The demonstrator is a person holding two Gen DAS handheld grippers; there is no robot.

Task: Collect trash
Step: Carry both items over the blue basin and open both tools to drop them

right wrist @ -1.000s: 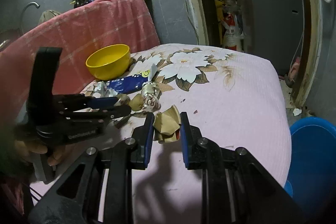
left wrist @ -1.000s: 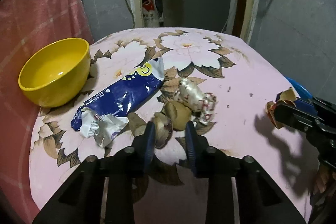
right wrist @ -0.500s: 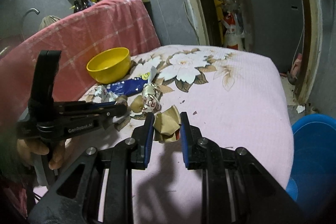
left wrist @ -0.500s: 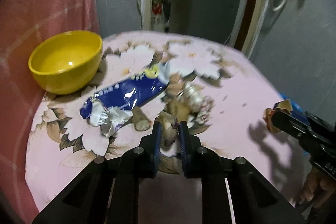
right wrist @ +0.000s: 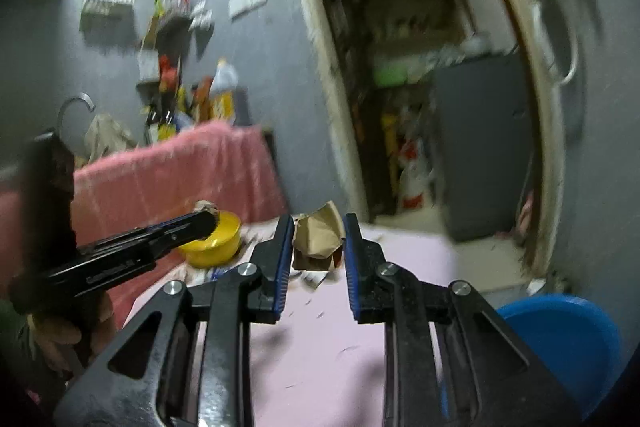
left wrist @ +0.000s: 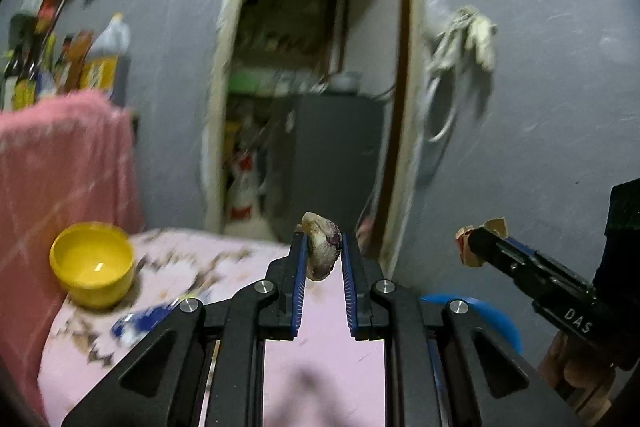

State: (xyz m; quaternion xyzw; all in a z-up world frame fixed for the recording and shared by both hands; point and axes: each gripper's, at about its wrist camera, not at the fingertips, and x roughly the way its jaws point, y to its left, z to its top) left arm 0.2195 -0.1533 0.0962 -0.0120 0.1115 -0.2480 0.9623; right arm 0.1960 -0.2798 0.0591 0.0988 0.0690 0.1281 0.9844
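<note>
My left gripper is shut on a pale, purple-stained peel scrap, held up in the air above the pink flowered table. My right gripper is shut on a crumpled brown paper scrap, also lifted off the table. In the left wrist view the right gripper shows at the right with its brown scrap. The right wrist view has the left gripper at the left, a hand on its handle. A blue snack wrapper lies blurred on the table.
A yellow bowl stands at the table's far left, by a pink cloth. A blue bin sits low on the right beside the table. Behind are a grey wall, an open doorway and a grey cabinet.
The left gripper shut on the peel scrap and lifted it off the table. Both grippers rose and tilted up toward level, so the wall and doorway fill the views.
</note>
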